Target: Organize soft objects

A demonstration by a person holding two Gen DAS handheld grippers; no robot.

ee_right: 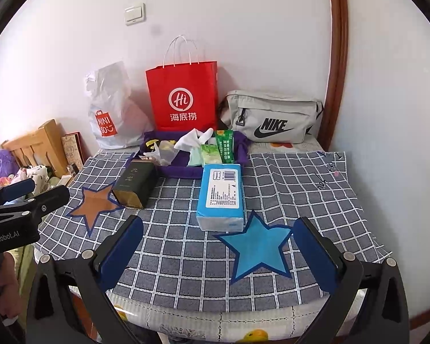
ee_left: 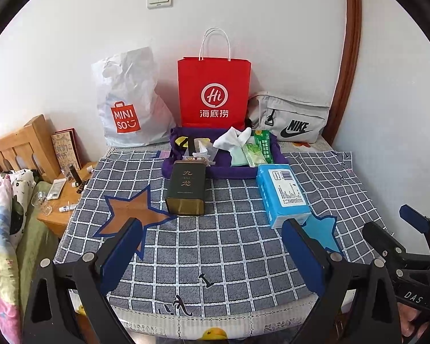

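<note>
A blue tissue pack lies on the checked cloth just behind a blue star. A dark tin box lies beside a brown star. A purple tray behind them holds white cloth, green packets and small bags. My left gripper is open and empty over the near cloth. My right gripper is open and empty above the blue star.
A white Miniso bag, a red paper bag and a grey Nike bag stand along the back wall. A wooden nightstand with small bottles is at the left. The cloth's front edge is near.
</note>
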